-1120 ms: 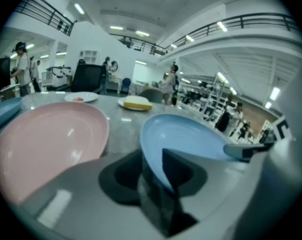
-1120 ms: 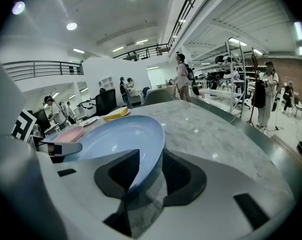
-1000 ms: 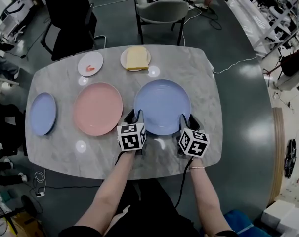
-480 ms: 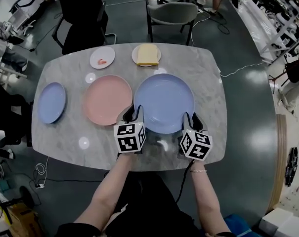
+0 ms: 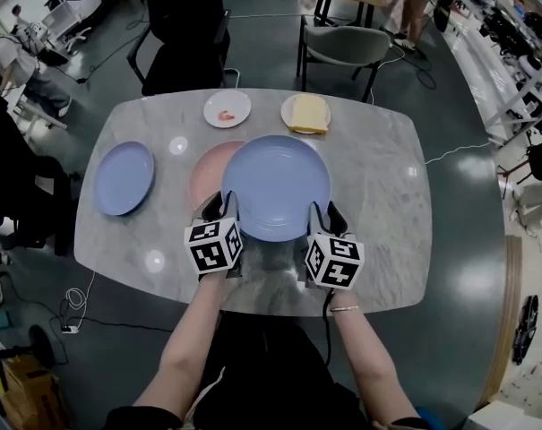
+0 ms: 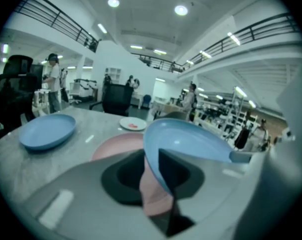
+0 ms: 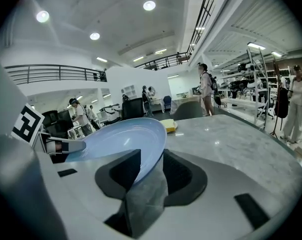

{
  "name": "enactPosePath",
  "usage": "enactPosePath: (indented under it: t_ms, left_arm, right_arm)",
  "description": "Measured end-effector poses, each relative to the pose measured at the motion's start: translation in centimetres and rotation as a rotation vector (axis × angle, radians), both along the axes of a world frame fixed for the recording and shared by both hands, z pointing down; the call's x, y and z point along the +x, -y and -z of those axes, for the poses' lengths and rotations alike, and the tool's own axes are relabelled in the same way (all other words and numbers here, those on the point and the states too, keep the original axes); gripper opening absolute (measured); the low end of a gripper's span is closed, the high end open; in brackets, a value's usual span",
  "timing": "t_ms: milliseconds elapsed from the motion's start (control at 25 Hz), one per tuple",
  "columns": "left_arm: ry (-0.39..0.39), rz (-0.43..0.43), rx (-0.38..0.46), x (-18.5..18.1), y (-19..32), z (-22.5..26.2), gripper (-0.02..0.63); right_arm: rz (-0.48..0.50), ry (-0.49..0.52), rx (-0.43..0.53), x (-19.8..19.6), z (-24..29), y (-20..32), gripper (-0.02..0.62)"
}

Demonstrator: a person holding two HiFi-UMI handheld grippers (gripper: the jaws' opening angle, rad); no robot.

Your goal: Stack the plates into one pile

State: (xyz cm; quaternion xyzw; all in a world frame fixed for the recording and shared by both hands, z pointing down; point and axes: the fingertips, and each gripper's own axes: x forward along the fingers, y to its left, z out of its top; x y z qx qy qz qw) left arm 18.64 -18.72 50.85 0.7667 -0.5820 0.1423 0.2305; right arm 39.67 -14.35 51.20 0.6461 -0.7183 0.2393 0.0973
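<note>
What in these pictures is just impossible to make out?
- Pink plate: head view, mostly covered by the large blue plate; whether they touch is unclear.
- Red bit on the small white plate: head view, too small to identify.
- Yellow thing: head view, too small; right gripper view, partly hidden behind the large blue plate.

Table point(image 5: 378, 177): rounded-corner top in grey-white marble pattern, surface showing bright ceiling-light reflections. Lying directly on it: a small blue plate point(image 5: 124, 178) near the left end, well apart from a pink plate point(image 5: 203, 173) towards the middle, of which only the left part is in sight. Along the far edge stand a small white plate point(image 5: 227, 108) bearing a small red item and, just to its right, a second white plate point(image 5: 293, 115) carrying a yellow block point(image 5: 309, 113).
</note>
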Motion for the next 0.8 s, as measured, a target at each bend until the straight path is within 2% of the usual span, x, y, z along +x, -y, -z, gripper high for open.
enactPosePath:
  t_ms: [320, 640, 800]
  left_arm:
    - [0.044, 0.022, -0.031, -8.4, 2.6, -2.4, 0.08]
    - [0.081, -0.05, -0.088, -10.6, 4.6, -5.9, 0.089]
    - [0.072, -0.079, -0.078, -10.9, 4.8, -6.9, 0.11]
  right_arm:
    - [0.027, -0.029, -0.044, -8.2, -2.3, 3.3, 0.127]
    - [-0.032, -0.091, -0.125, -10.6, -5.5, 4.4, 0.129]
    - [-0.066, -0.116, -0.111, -10.8, -5.9, 4.4, 0.127]
